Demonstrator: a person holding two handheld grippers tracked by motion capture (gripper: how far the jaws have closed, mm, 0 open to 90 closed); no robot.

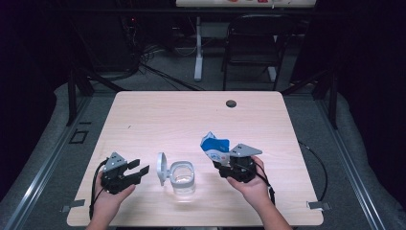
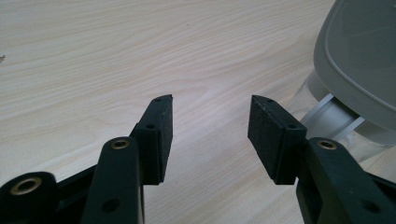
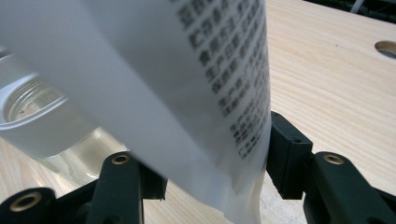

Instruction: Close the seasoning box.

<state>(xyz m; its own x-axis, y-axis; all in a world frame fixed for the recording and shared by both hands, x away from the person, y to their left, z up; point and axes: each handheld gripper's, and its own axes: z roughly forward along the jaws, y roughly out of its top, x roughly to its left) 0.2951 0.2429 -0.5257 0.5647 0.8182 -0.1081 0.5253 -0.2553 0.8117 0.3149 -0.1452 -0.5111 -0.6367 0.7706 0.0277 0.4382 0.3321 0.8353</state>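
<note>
High view: table was evenly lit from overhead; surroundings fell into near-black. Soft, short shadows lay under the clear container. Frame was slightly soft and low in detail. Left gripper view: wood grain sharp, jaws crisp. Right gripper view: white packet was blurred close-up, print smeared.

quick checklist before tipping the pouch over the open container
1. Container lid swung open: ok.
2. Clear container upright on the table: ok.
3. Blue and white pouch clamped in the right gripper: ok, jaws on both its sides.
4. Pouch over the container mouth: not ok, it sits to the side.
5. Pouch top torn open: cannot tell.
6. Left gripper free to steady the container: ok, open, nothing between its pads.
</note>
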